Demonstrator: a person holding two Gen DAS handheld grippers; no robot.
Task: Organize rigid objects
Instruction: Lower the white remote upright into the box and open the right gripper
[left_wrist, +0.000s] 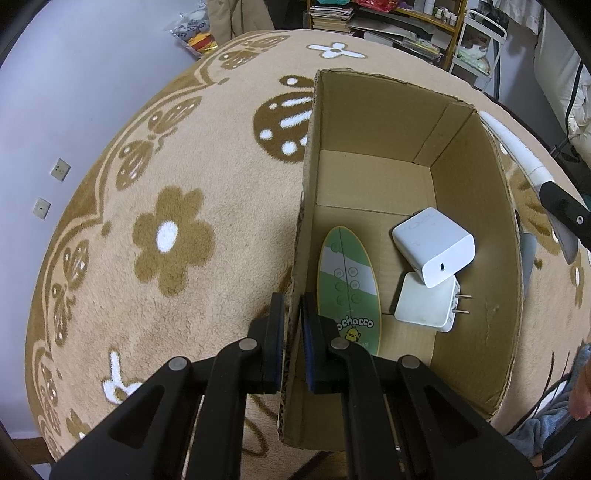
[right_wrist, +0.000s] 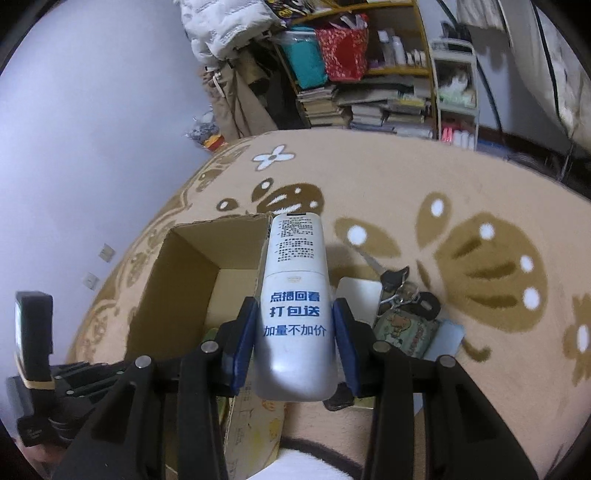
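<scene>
Between the right gripper's (right_wrist: 295, 332) blue pads, a white remote control (right_wrist: 295, 295) is clamped by its lower half, its back side up with blue printed characters, its far end reaching over the right wall of the cardboard box (right_wrist: 177, 280). In the left wrist view the same remote's white tip (left_wrist: 517, 147) shows beyond that wall, above the carpet.

Inside the box lie 3 things: a green and white oval card (left_wrist: 347, 273) printed "Pochacco" along the left wall, and 2 white chargers (left_wrist: 432, 258), the upper one resting partly on the lower one (left_wrist: 424, 304), whose prongs point right.

The left gripper (left_wrist: 293, 306) is pinched shut on the box's left wall, 1 pad outside and 1 inside.

On the tan flower-patterned carpet (left_wrist: 184, 184) just right of the box sit a bunch of keys (right_wrist: 402, 284), a small illustrated pouch (right_wrist: 406, 328) and a white card (right_wrist: 360, 295). Bookshelves (right_wrist: 369, 92) stand behind.
</scene>
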